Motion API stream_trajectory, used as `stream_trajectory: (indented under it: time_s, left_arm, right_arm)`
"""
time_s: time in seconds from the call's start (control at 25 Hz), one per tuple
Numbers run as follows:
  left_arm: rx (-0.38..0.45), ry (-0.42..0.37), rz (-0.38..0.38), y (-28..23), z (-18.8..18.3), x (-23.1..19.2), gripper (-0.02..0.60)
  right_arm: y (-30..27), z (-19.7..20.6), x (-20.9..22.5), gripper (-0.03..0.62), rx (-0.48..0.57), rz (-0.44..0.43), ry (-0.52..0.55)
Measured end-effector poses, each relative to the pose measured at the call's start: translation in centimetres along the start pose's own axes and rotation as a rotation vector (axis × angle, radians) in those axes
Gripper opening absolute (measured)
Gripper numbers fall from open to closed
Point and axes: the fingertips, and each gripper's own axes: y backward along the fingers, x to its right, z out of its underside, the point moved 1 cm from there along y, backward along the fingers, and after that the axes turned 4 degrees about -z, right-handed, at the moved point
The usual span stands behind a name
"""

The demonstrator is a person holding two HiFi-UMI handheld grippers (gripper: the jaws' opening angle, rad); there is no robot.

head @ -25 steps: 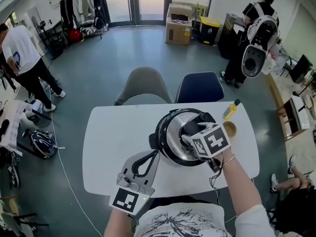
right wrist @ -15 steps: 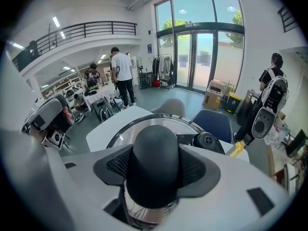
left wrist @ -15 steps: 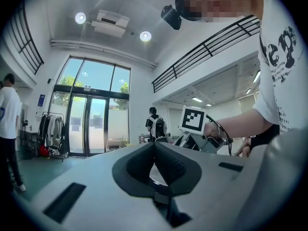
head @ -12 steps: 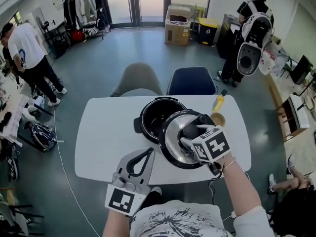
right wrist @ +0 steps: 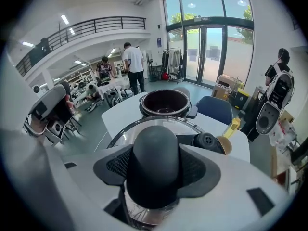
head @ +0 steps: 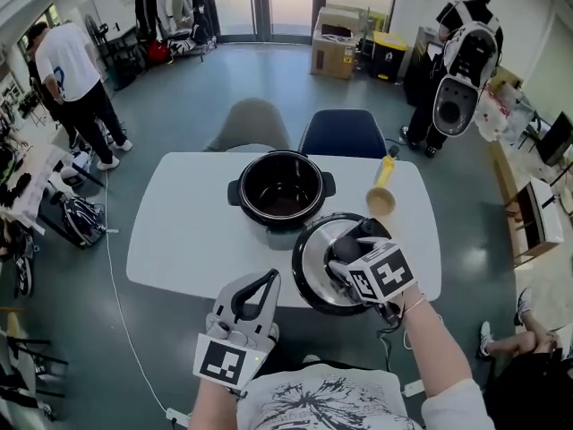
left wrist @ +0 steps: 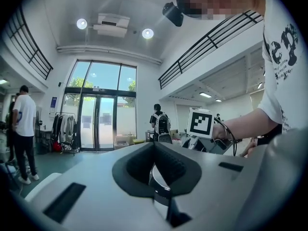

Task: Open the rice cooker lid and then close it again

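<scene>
At the table's near edge, right of centre, the lid (head: 313, 260) hangs off the rice cooker, part of it overhanging the edge toward the person. The right gripper (head: 351, 247) holds it, jaws clamped on the black knob (right wrist: 155, 153) from both sides.

Lid orientation: top face up, steel ring and knob toward the head camera. The slight tilt can't be judged. The disc is round, so its only long feature is the black bar on top. In the right gripper view that bar runs from the knob out to a round cap (right wrist: 207, 141) on the right side.

The cooker pot (head: 282, 191) sits open mid-table, just beyond the lid and to its left, dark inner bowl exposed. Lid rim and pot are close but apart.

Nearest clutter:
- A brown cup (head: 380, 202) is right of the pot, just beyond the lid's far right rim.
- A yellow bottle (head: 387, 169) lies behind the cup.

The left gripper (head: 267, 280) is left of the lid, over the near table edge, pointing level. Its jaws are pressed together on nothing and clear of the lid.

The white table (head: 188, 231) has a grey chair (head: 252, 122) and a blue chair (head: 342, 133) on its far side. A cardboard box (head: 336, 30) stands by the glass doors. One person in a white shirt (head: 70, 65) stands far left, and one with a backpack (head: 466, 47) far right.
</scene>
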Motion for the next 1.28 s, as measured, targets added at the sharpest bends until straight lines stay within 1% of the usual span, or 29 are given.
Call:
stream_trajectory:
  time_s: [0.12, 0.4, 0.52, 0.64, 0.76, 0.96, 1.12, 1.28]
  left_arm:
    - [-0.001, -0.003, -0.009, 1.1, 0.3, 2.5, 0.014]
    - [-0.004, -0.042, -0.052, 1.7, -1.0, 5.4, 0.014]
    - [0.003, -0.047, -0.065, 2.0, -0.9, 5.8, 0.014]
    - [-0.001, -0.056, -0.076, 2.1, -0.9, 5.3, 0.014]
    - [0.008, -0.066, -0.076, 1.9, -1.1, 4.2, 0.014]
    - [0.045, -0.08, -0.044, 0.7, -1.9, 1.3, 0.014]
    - [0.053, -0.076, -0.029, -0.5, -3.0, -2.6, 0.014]
    - [0.074, -0.084, -0.018, -2.4, -3.9, -6.3, 0.014]
  right_arm:
    - [0.9, 2.6, -0.3, 0.296, -0.004, -0.004, 0.007]
    - [2.5, 4.7, -0.7, 0.296, -0.019, -0.035, 0.034]
    - [2.4, 5.5, -0.7, 0.295, -0.033, -0.035, 0.041]
    - [2.0, 5.1, -0.9, 0.296, -0.035, -0.038, 0.042]
    - [1.5, 4.0, -1.2, 0.296, -0.037, -0.04, 0.056]
    - [0.1, 0.8, -1.6, 0.295, -0.046, -0.043, 0.068]
    - [-0.9, -3.4, -2.1, 0.295, -0.036, -0.039, 0.076]
    - [-1.9, -8.0, -1.7, 0.295, -0.012, -0.024, 0.09]
